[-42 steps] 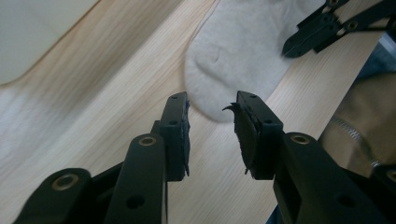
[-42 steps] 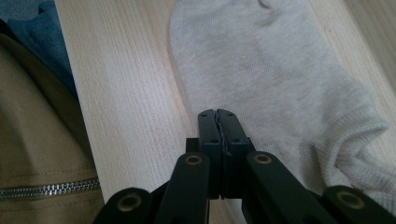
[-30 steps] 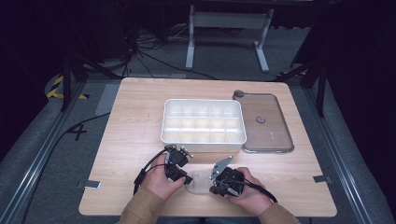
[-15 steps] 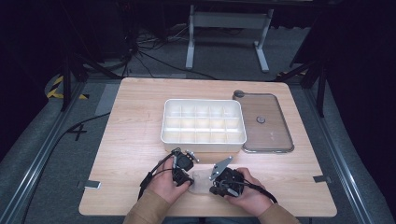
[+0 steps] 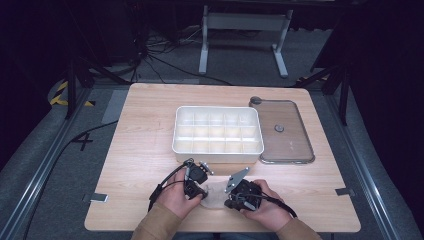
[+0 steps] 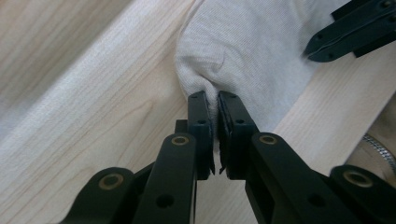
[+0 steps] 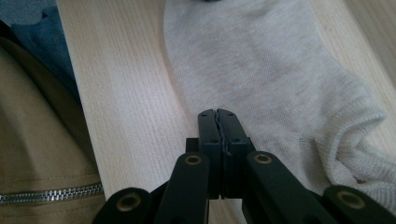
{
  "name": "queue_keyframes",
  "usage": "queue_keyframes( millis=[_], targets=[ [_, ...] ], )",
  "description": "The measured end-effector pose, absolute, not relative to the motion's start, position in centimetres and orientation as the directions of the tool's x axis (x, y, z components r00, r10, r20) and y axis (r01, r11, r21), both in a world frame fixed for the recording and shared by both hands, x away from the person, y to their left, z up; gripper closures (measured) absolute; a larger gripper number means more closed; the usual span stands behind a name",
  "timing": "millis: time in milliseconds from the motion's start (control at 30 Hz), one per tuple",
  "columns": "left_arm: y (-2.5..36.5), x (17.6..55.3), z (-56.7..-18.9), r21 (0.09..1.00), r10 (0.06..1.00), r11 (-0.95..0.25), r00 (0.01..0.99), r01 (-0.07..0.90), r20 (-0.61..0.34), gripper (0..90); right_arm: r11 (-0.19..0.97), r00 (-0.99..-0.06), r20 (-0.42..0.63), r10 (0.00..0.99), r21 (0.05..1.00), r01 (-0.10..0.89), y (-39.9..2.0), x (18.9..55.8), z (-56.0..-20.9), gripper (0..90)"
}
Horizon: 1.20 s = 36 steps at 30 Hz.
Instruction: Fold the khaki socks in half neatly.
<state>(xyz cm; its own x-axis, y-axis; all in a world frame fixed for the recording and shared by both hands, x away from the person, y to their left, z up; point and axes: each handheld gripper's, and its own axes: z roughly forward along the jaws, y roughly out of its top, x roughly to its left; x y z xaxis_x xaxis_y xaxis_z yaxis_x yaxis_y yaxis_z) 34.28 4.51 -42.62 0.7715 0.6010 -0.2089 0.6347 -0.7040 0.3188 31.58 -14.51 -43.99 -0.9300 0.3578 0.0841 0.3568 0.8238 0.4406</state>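
A white sock (image 5: pixel 214 196) lies flat on the wooden table (image 5: pixel 145 130) near its front edge, between my two hands. My left gripper (image 5: pixel 201 192) has just been closing its jaws, and a puckered fold of the sock's edge (image 6: pixel 252 51) is now pinched between its tips (image 6: pixel 212 95). My right gripper (image 5: pixel 228 201) is shut at the opposite side of the sock (image 7: pixel 261 70). Its tips (image 7: pixel 217 112) rest on the fabric just inside the edge. The right gripper's jaws (image 6: pixel 327 39) also reach in at the far end of the sock in the left gripper view.
A white tray (image 5: pixel 217 150) divided into several compartments stands at the table's middle, just beyond the hands. Its clear lid (image 5: pixel 295 145) lies flat to the right of it. A tan sleeve with a zip (image 7: pixel 37 154) sits close to the right gripper.
My left hand has shifted slightly right and nearer to the sock, and its jaws have closed onto the fabric. The right hand has kept still.
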Motion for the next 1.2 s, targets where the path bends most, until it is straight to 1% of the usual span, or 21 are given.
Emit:
queue_keyframes(
  millis=[100, 300, 433, 567, 633, 733, 833, 1000, 1133, 1200],
  targets=[
    [4.7, 34.0, -41.8, 0.34, 0.597, -0.695, 0.772, 0.634, -0.221, 84.1, 0.822, -0.931, 0.091, 0.354, 0.444, 0.356, -14.4, 31.5, -44.0, 89.9],
    [5.0, 33.6, -40.3, 0.395, 0.561, -0.696, 0.797, 0.6, -0.223, 84.0, 0.824, -0.933, 0.086, 0.35, 0.446, 0.35, -14.3, 31.4, -44.1, 90.0],
    [5.1, 33.7, -40.2, 0.388, 0.563, -0.698, 0.796, 0.602, -0.221, 84.0, 0.824, -0.935, 0.09, 0.342, 0.45, 0.345, -14.1, 31.2, -44.1, 89.9],
    [5.1, 33.7, -40.0, 0.377, 0.559, -0.706, 0.798, 0.6, -0.224, 84.0, 0.823, -0.941, 0.033, 0.338, 0.475, 0.312, -14.2, 30.9, -43.5, 89.9],
    [5.2, 33.6, -39.9, 0.372, 0.566, -0.702, 0.793, 0.607, -0.227, 84.0, 0.799, -0.928, 0.04, 0.371, 0.496, 0.34, -15.0, 31.2, -42.7, 89.9],
    [5.4, 33.7, -39.8, 0.368, 0.566, -0.706, 0.794, 0.605, -0.22, 84.0, 0.767, -0.889, 0.047, 0.455, 0.487, 0.418, -17.2, 32.2, -42.2, 90.0],
    [5.6, 33.9, -39.6, 0.367, 0.564, -0.708, 0.796, 0.604, -0.222, 84.0, 0.745, -0.861, 0.065, 0.505, 0.471, 0.473, -18.8, 32.8, -42.2, 90.0],
    [5.7, 33.9, -39.3, 0.356, 0.57, -0.708, 0.791, 0.61, -0.222, 84.0, 0.74, -0.84, 0.078, 0.536, 0.435, 0.513, -19.7, 33.1, -42.6, 90.0],
    [5.7, 34.0, -39.3, 0.342, 0.566, -0.714, 0.792, 0.611, -0.232, 84.0, 0.751, -0.841, 0.073, 0.536, 0.415, 0.514, -19.5, 33.1, -43.2, 90.0],
    [5.7, 34.1, -39.3, 0.35, 0.561, -0.716, 0.796, 0.604, -0.227, 84.0, 0.749, -0.84, 0.072, 0.538, 0.418, 0.515, -19.3, 33.1, -43.3, 90.0]
  ],
)
